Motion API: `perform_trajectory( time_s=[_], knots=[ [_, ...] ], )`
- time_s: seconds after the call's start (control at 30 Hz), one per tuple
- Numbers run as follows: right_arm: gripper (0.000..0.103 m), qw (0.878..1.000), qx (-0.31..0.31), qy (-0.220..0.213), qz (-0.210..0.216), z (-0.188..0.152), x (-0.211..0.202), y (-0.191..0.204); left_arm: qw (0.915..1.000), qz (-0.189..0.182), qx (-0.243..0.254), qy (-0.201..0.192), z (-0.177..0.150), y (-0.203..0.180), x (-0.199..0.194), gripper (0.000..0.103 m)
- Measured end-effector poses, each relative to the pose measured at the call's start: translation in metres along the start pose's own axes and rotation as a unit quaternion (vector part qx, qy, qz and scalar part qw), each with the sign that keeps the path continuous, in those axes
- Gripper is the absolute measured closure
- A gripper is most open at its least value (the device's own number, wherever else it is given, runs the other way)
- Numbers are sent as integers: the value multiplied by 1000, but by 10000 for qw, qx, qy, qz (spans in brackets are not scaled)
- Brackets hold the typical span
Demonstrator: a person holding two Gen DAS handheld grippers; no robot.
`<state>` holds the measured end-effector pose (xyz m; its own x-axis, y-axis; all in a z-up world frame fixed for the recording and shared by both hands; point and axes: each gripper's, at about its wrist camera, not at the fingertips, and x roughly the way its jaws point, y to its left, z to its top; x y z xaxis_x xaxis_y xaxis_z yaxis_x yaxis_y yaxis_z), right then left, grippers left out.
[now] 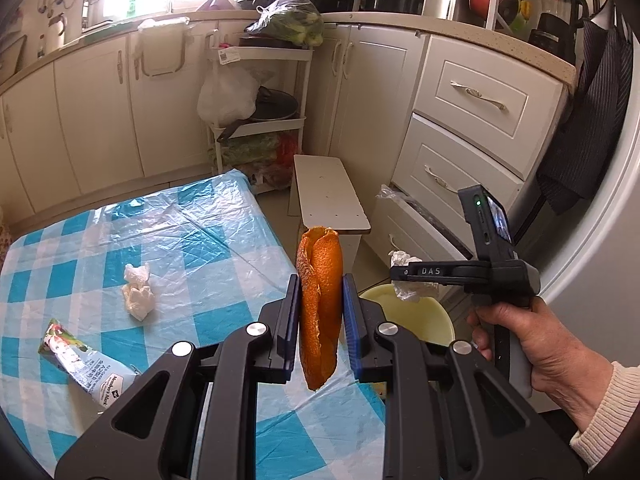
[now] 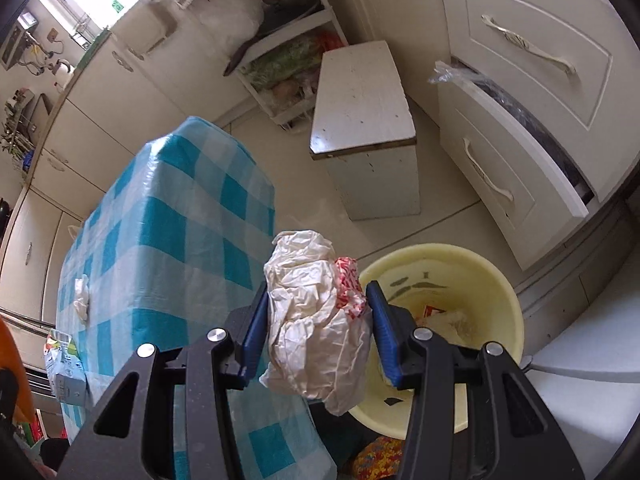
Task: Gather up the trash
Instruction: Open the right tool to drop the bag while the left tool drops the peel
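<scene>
A light, soft crumpled white paper wad (image 2: 316,320) is pinched mid-body by the right tongs (image 2: 316,320); a limp, curled orange peel (image 1: 320,304) is pinched by the left tongs (image 1: 320,316).

I am in a home kitchen. Cream cabinets (image 1: 100,112) run under a countertop (image 1: 460,28) bearing a blender (image 1: 556,12) and pots. A drawer stack (image 1: 472,128), a shelf rack (image 1: 260,92) of pans and vegetables, and a checked-cloth table (image 1: 160,248) confirm this.

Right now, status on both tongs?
Left tongs shut on orange peel. Right tongs shut on crumpled wrapper, beside yellow bin. Path clear.
</scene>
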<state>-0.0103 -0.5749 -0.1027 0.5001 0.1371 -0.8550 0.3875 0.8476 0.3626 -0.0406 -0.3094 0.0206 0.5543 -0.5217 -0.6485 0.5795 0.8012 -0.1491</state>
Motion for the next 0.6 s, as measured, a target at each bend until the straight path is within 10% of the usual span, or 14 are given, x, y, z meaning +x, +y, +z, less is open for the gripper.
perform_trajectory(
  time_s=[0.6],
  knots=[
    [33,9961,699,-167,-508,2,-4,-30,9991,-336,-48,237,1,-20,26,83]
  ],
)
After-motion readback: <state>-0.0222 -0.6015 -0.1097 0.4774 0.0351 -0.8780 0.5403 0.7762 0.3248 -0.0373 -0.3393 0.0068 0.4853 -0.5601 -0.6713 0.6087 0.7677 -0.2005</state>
